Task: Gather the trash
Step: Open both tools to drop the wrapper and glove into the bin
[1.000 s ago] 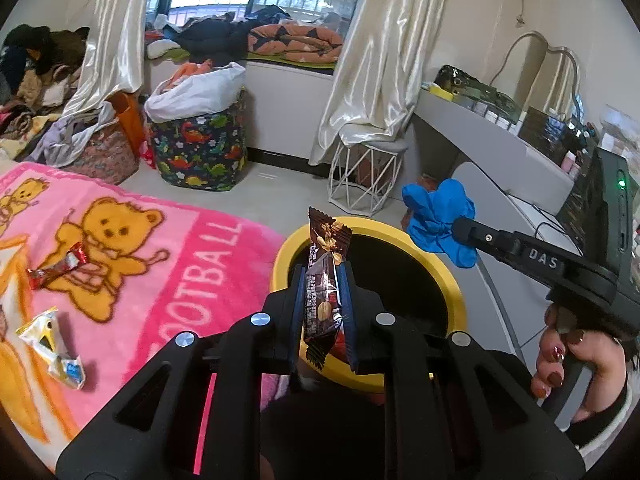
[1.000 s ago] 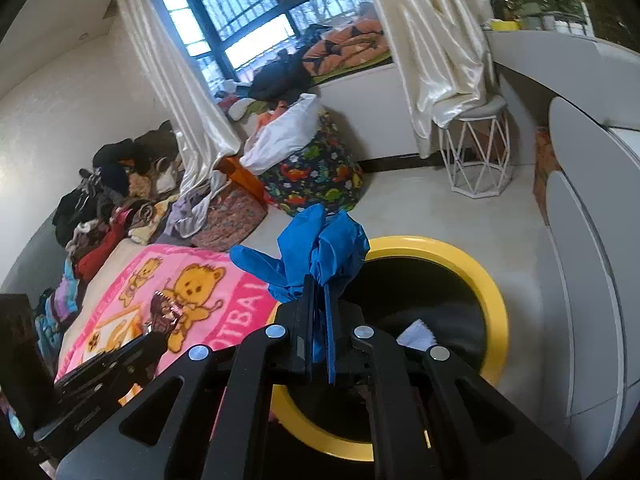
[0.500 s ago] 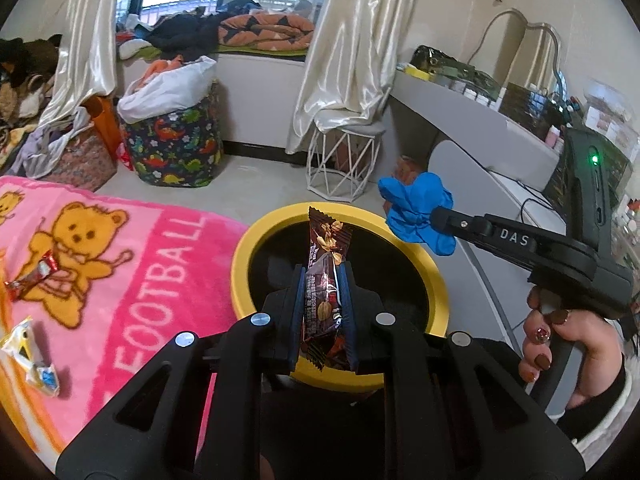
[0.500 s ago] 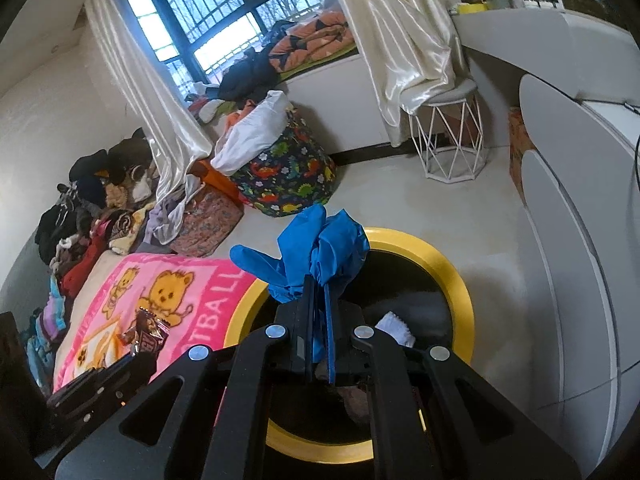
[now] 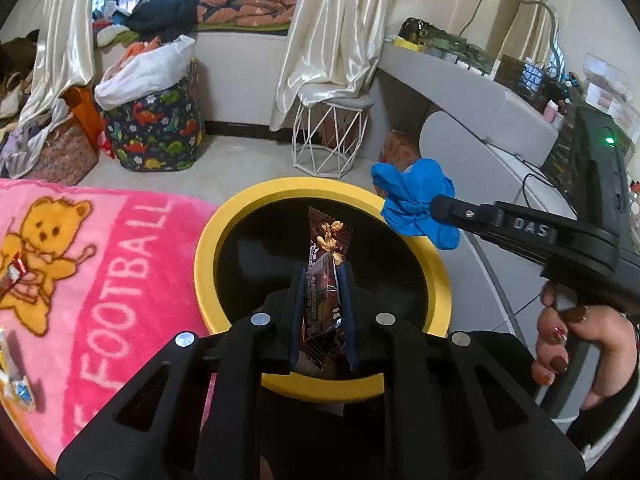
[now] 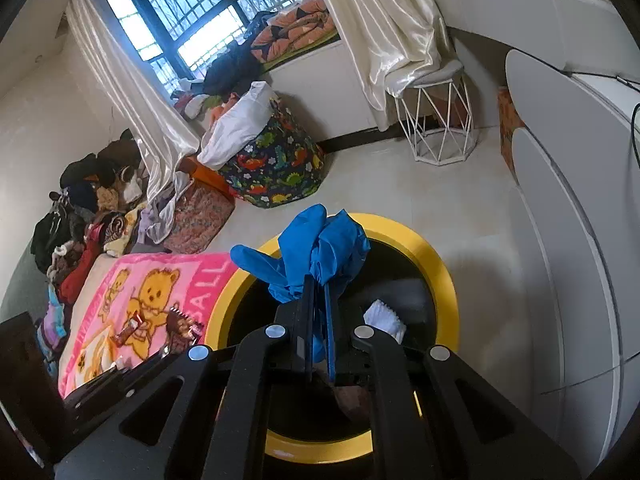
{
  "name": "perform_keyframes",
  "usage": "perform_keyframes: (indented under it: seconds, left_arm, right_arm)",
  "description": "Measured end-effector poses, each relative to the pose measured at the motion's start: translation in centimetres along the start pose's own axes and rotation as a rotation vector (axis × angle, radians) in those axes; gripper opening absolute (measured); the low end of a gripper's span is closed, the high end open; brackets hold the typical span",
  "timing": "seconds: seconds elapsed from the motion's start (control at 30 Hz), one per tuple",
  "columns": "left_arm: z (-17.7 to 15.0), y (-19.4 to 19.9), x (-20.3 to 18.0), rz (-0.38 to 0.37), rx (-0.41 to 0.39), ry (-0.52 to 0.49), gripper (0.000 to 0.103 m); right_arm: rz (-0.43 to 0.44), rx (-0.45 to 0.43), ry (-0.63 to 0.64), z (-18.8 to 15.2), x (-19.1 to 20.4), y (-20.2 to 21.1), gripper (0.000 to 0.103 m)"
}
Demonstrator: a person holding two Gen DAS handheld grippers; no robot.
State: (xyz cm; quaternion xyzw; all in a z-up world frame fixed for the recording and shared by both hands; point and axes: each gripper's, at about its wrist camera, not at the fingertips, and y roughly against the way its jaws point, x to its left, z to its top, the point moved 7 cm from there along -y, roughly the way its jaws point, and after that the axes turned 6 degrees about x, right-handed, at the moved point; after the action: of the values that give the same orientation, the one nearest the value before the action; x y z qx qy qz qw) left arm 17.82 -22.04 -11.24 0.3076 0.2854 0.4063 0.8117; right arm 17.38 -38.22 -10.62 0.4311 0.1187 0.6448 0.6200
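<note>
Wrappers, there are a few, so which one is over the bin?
The brown snack wrapper pinched in the left gripper, above the yellow bin. The others lie on the pink blanket.

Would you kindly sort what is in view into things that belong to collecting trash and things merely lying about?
Job: snack wrapper in left tongs; blue glove in right tongs; yellow bin; wrappers on blanket.
Lying about: dinosaur bag, wire stool, curtains.

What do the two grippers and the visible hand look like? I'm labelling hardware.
Both the left gripper and right gripper are matte black with silver screws and blue-edged pads; "DAS" marks the right one. The hand has dark red nails.
</note>
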Motion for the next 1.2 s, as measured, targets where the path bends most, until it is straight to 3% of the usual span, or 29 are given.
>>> perform_keyframes:
  seconds: [0.67,0.7,0.77,0.8,0.87,0.9,0.97,1.03,1.1,1.2]
  left_arm:
    - [1.5,-4.6,2.4,-0.004,0.089,0.041,0.012]
    - [1.6,-4.7,2.5,-0.005,0.09,0.045,0.012]
    - [1.8,-4.8,3.0,-0.002,0.09,0.065,0.013]
    - [1.8,-5.0,3.1,-0.01,0.098,0.076,0.016]
    - [1.9,-5.0,3.1,-0.002,0.094,0.09,0.032]
    - [1.8,-4.9,3.0,-0.01,0.094,0.098,0.045]
    - [1.7,-4.6,2.9,-0.029,0.09,0.113,0.052]
    - [1.7,-4.0,2.8,-0.016,0.072,0.116,0.079]
    - [1.8,-3.3,2.7,-0.014,0.049,0.114,0.092]
    - [1.9,-2.8,2.8,0.01,0.033,0.112,0.092]
  right_arm:
    - [0.017,0.055,0.009,-0.4,-0.6,-1.5,0.008]
    - [0.017,0.056,0.005,-0.4,-0.7,-1.5,0.009]
    - [0.014,0.058,0.001,-0.4,-0.8,-1.6,0.026]
    - [0.011,0.054,-0.001,-0.3,-0.9,-1.5,0.032]
    - [0.01,0.044,-0.014,-0.2,-1.1,-1.3,0.049]
    - [0.007,0.038,-0.016,-0.2,-1.1,-1.2,0.049]
    - [-0.006,0.025,-0.012,-0.1,-1.2,-0.9,0.056]
    - [-0.009,0.003,-0.022,0.1,-1.3,-0.3,0.061]
    - [-0.005,-0.01,-0.024,0.2,-1.3,0.0,0.064]
    - [-0.02,-0.014,-0.014,0.3,-1.3,0.0,0.065]
